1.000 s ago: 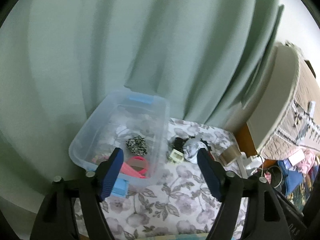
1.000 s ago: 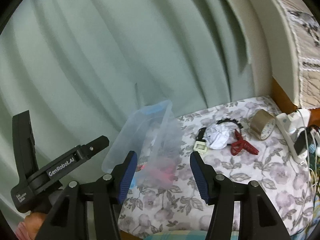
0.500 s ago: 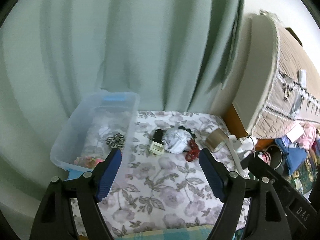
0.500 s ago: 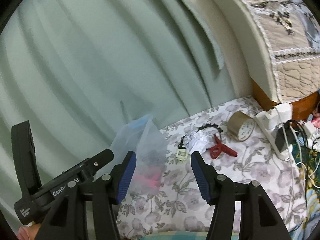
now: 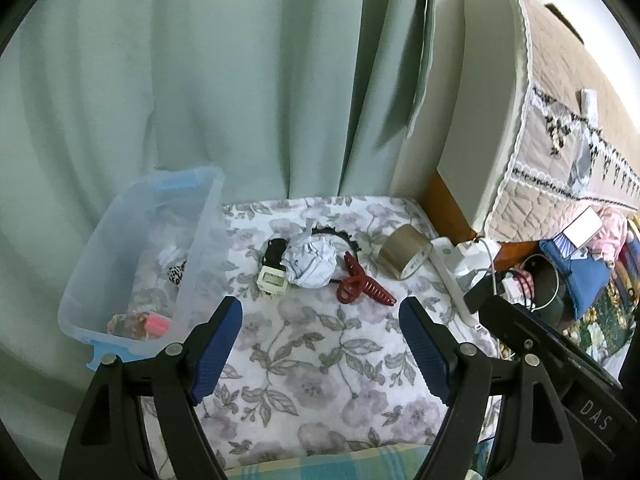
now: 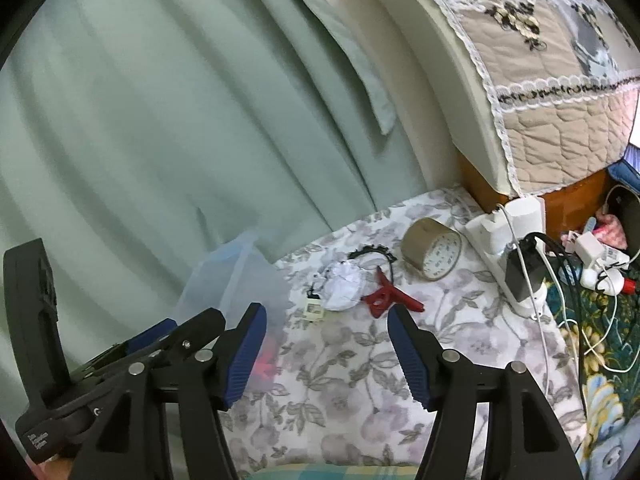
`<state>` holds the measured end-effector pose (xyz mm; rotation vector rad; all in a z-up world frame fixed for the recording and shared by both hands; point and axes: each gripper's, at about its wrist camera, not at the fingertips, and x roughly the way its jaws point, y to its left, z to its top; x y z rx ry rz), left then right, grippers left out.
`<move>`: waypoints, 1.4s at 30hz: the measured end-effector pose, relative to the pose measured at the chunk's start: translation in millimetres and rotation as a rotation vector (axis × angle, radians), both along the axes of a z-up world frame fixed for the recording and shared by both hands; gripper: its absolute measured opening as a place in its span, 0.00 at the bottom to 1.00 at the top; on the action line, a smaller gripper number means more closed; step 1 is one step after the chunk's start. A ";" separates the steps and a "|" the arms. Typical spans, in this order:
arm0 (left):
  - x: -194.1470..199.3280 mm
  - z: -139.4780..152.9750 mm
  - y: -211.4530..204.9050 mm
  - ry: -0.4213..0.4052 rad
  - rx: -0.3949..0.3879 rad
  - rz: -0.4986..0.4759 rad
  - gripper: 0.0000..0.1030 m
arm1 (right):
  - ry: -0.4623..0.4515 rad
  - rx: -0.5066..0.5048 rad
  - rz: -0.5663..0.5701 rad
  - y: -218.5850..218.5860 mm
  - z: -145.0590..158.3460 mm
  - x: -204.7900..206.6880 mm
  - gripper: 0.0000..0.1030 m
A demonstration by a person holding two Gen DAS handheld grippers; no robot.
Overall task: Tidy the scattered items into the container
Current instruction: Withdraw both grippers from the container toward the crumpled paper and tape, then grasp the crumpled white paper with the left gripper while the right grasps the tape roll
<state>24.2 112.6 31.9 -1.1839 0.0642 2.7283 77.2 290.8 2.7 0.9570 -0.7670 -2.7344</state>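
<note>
A clear plastic bin (image 5: 100, 280) (image 6: 224, 280) stands at the left of the floral cloth, holding a leopard scrunchie (image 5: 177, 273) and pink items (image 5: 154, 324). Scattered to its right lie a cream watch with black strap (image 5: 273, 280), a crumpled white paper ball (image 5: 312, 260) (image 6: 342, 286), a black toothed headband (image 5: 340, 234), a red claw clip (image 5: 362, 289) (image 6: 386, 298) and a brown tape roll (image 5: 404, 252) (image 6: 432, 254). My left gripper (image 5: 320, 336) hangs open and empty short of the pile. My right gripper (image 6: 326, 344) has its jaws opening, nothing between them.
A green curtain hangs behind the surface. A white power strip (image 6: 504, 264) with plugs and cables lies along the right edge. A bed with a quilted cover (image 6: 552, 92) rises at the right. The left gripper's body (image 6: 40, 360) shows at the right wrist view's lower left.
Both views have swung right, from the bin toward the scattered pile. The bin slid leftward in frame. The right gripper's jaws stand wider than before.
</note>
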 end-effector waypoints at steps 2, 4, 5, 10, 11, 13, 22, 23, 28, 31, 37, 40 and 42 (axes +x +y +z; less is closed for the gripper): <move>-4.2 -6.2 2.3 -0.012 -0.008 -0.002 0.79 | -0.017 -0.001 -0.003 2.8 -6.3 -4.1 0.65; -8.7 -12.5 4.3 -0.022 -0.019 -0.002 0.79 | -0.037 -0.003 -0.007 5.5 -12.9 -8.3 0.66; -11.2 -15.5 5.2 -0.029 -0.023 -0.002 0.79 | -0.046 -0.004 -0.008 6.5 -15.9 -10.3 0.66; -25.3 -30.6 7.2 -0.052 -0.041 0.001 0.91 | -0.091 -0.011 -0.025 11.2 -31.6 -22.0 0.66; -27.7 -33.0 7.3 -0.054 -0.042 0.000 0.91 | -0.098 -0.011 -0.024 11.6 -34.2 -24.4 0.66; -34.0 -39.5 7.4 -0.065 -0.044 -0.004 0.91 | -0.117 -0.010 -0.023 12.2 -40.7 -30.0 0.66; -63.1 -74.5 8.5 -0.120 -0.048 -0.027 0.92 | -0.203 -0.003 -0.032 14.9 -73.7 -57.9 0.68; -66.2 -78.1 8.3 -0.126 -0.048 -0.028 0.92 | -0.211 -0.002 -0.033 15.2 -76.9 -60.5 0.69; -82.5 -96.9 7.7 -0.155 -0.053 -0.028 0.94 | -0.262 0.001 -0.038 16.9 -95.5 -76.3 0.73; -90.1 -107.7 8.0 -0.169 -0.059 -0.027 0.94 | -0.283 0.016 -0.043 16.7 -104.7 -85.3 0.76; -106.0 -125.3 9.1 -0.188 -0.047 -0.035 0.94 | -0.312 0.035 -0.044 18.9 -121.4 -101.5 0.80; -116.1 -132.6 10.3 -0.189 -0.036 -0.039 0.97 | -0.318 0.028 -0.063 23.3 -127.9 -107.8 0.82; -121.3 -136.5 10.8 -0.192 -0.028 -0.043 0.98 | -0.320 0.026 -0.073 25.4 -130.6 -112.4 0.82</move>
